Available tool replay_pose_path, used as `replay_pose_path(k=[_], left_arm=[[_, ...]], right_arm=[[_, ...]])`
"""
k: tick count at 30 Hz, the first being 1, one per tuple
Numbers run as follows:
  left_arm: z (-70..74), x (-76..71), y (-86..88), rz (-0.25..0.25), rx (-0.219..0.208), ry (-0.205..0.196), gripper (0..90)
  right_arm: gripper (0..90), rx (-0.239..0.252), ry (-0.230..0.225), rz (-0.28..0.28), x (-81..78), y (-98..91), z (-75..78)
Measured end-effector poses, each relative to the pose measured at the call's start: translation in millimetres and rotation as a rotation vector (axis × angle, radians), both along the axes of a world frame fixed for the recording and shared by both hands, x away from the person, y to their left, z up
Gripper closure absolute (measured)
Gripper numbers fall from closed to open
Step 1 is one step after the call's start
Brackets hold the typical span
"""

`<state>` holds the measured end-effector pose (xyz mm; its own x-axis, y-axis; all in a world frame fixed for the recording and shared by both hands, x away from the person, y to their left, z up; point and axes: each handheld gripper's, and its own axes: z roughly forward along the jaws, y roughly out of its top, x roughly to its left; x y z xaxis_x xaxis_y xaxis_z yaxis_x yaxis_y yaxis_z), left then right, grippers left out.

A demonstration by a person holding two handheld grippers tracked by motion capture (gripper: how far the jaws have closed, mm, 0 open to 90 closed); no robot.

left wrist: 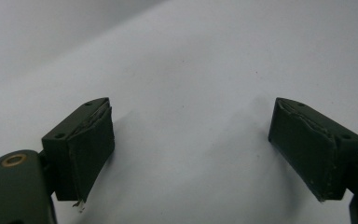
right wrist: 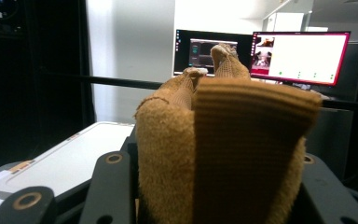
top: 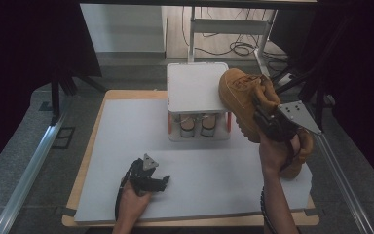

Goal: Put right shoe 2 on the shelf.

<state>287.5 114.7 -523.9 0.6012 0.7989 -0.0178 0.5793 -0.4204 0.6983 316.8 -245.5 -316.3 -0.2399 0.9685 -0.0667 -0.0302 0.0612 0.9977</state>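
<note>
Tan suede, ankle-high work boot (top: 241, 97) is held in the air above the right side of the desk (top: 126, 146), its toe over the right edge of the white box-shaped shoe rack (top: 195, 87) that stands at the desk's far middle. The right hand-held gripper (top: 268, 122) pinches the boot at its collar; in the right gripper view the ribbed tan collar (right wrist: 242, 154) sits clamped between the two black jaws. The right hand (top: 275, 151) is raised, forearm rising from the near right corner, wrist bent toward the rack. A second tan boot (top: 299, 161) lies partly hidden behind that hand near the right edge. The left hand-held gripper (top: 158, 181) rests low on the desk near the near edge, jaws spread with nothing between them, left hand (top: 134, 197) lying flat behind it.
</note>
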Motion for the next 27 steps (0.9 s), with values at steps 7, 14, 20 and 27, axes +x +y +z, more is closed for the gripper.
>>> replay_pose_path(k=[7,14,20,27], left_arm=[[0.0,-0.1,-0.1,-0.001,0.0,-0.001,14.3],[0.0,-0.2,-0.1,-0.002,-0.001,-0.002,14.5],[0.0,-0.3,-0.1,-0.002,0.0,-0.002,14.6],[-0.1,-0.3,-0.1,-0.002,-0.001,-0.004,14.6]], right_arm=[[54.8,0.003,-0.003,0.029,9.0,17.0,-1.5],[54.8,0.01,0.003,0.06,17.5,33.7,-4.7],[54.7,0.01,0.003,0.083,23.9,46.5,-6.1],[54.8,0.003,0.005,0.096,32.9,56.5,-6.0]])
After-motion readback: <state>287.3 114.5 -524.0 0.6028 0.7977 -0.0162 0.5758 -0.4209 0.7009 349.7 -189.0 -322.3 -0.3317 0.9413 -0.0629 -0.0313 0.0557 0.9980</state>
